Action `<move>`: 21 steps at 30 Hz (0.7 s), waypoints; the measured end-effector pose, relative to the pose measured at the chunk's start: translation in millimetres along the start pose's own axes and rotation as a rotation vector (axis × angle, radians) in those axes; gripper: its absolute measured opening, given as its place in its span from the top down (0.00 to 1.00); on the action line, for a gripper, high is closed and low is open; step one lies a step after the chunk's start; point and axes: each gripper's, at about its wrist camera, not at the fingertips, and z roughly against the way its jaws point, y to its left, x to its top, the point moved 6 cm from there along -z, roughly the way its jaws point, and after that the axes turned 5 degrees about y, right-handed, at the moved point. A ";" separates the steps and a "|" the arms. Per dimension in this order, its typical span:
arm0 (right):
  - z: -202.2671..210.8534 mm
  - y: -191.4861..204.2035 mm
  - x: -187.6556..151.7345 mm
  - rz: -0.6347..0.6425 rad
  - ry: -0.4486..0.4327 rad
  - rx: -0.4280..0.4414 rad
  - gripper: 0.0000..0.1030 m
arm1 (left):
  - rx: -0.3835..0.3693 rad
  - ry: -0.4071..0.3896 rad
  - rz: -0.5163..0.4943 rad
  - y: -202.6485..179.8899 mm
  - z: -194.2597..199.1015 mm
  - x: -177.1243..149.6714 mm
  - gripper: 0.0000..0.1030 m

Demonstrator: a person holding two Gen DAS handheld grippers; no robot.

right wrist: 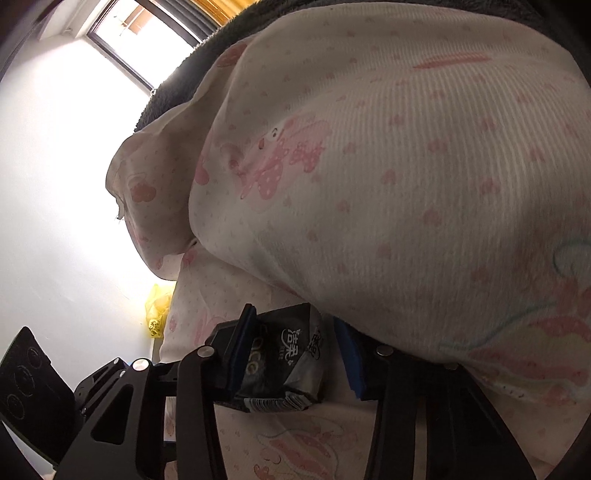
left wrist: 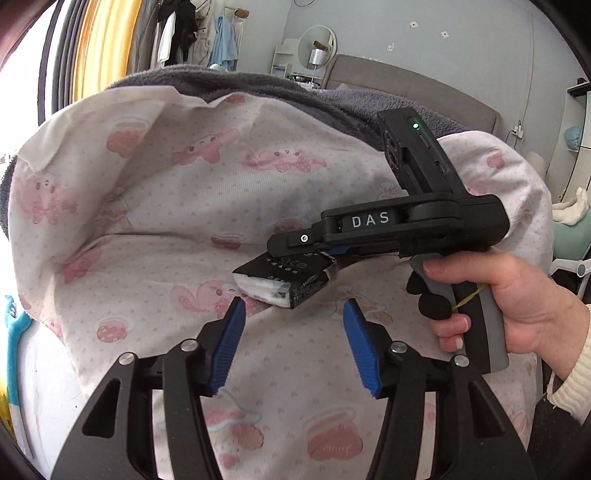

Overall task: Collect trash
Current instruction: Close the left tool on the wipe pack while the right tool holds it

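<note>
Bed, covered by a cream quilt [left wrist: 192, 206] with pink cartoon prints and small pink dots, bunched into a hump; fills most of both views. Grey fleece blanket [left wrist: 207, 79] shows along its top edge in the left wrist view, grey headboard [left wrist: 413, 79] behind that, clothes hanging at the back wall, round mirror [left wrist: 317, 43] near the headboard. Right wrist view: bright window [right wrist: 122, 33] top left, pale wall below it, yellow plastic bag [right wrist: 157, 314] down at the bed's edge.

Right gripper [left wrist: 295, 254], black, lettered DAS, comes in from the right in the left wrist view, handle in the person's right hand [left wrist: 517, 306], cream sleeve cuff at the wrist. Its blue pads [right wrist: 240, 354] hold a black tissue packet [right wrist: 286, 363], crumpled, white print on it, white tissue showing at one end. Left pad flat against the packet's side; right pad at its other side, contact partly hidden by the crumpled wrapper. Jaws narrowed to packet width. Packet sits low over the quilt surface; cannot tell if it touches.

Left gripper [left wrist: 293, 343] about half open, blue pads apart, nothing between them. It hangs over the quilt just in front of the packet [left wrist: 286, 282], not touching it.
</note>
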 end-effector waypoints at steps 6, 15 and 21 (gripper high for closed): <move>6.5 5.2 -1.7 0.031 0.004 0.015 0.79 | 0.011 0.032 0.034 6.1 -9.1 -0.5 0.65; 30.1 29.4 5.0 0.070 -0.048 0.046 0.84 | 0.030 0.000 0.040 6.9 2.9 6.2 0.78; 44.5 52.6 2.0 0.096 -0.082 0.043 0.84 | 0.054 -0.033 0.026 6.7 26.8 6.1 0.81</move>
